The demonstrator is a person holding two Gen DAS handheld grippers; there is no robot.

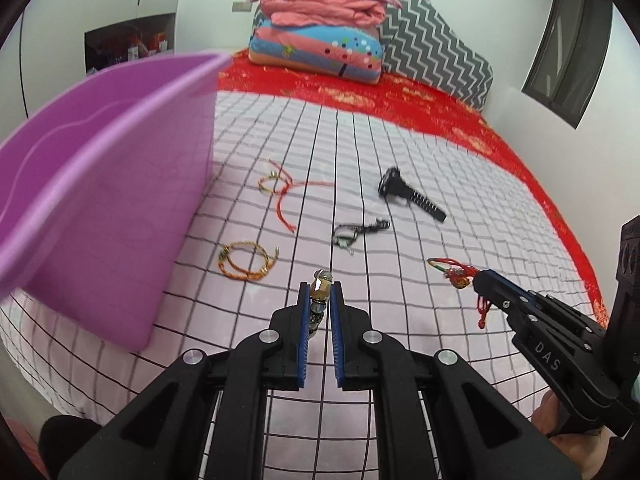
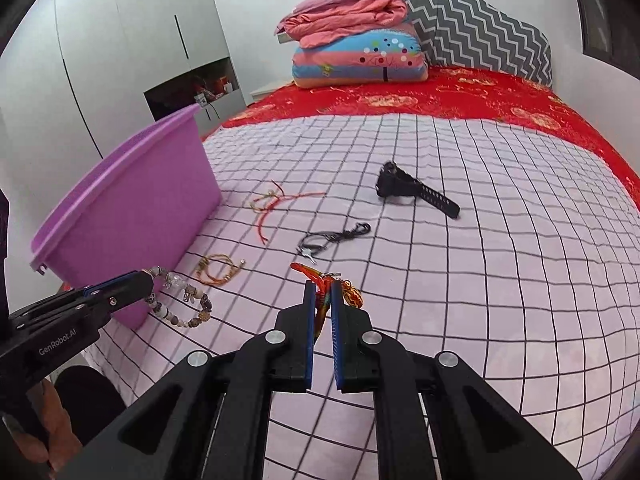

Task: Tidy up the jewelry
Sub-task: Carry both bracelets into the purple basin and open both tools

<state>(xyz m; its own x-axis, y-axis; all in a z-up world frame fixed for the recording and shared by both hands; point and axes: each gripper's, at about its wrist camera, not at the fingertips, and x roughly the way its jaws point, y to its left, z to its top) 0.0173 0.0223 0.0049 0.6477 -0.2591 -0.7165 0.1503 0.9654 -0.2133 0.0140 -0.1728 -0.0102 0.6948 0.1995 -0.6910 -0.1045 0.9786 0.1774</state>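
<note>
My left gripper (image 1: pixel 320 294) is shut on a beaded bracelet (image 1: pixel 321 286) of brown and clear stones, held above the checked bedsheet; from the right wrist view the bracelet (image 2: pixel 180 304) hangs in a loop from that gripper (image 2: pixel 150 280). My right gripper (image 2: pixel 323 290) is shut on a red braided bracelet (image 2: pixel 320 276) with a gold charm, which dangles from the same gripper (image 1: pixel 478 280) in the left wrist view. A purple plastic tub (image 1: pixel 92 208) stands at the left, close to my left gripper. On the sheet lie an orange cord bracelet (image 1: pixel 244 266), a red string bracelet (image 1: pixel 280 188), a dark cord necklace (image 1: pixel 356 232) and a black watch (image 1: pixel 408 194).
The bed carries a pink checked sheet (image 2: pixel 480 280) over a red cover (image 2: pixel 480 92). Folded quilts and a zigzag pillow (image 2: pixel 472 24) are stacked at the head. White wardrobes (image 2: pixel 120 48) stand to the left, beyond the tub (image 2: pixel 132 208). A hand (image 2: pixel 32 440) holds the left gripper's grip.
</note>
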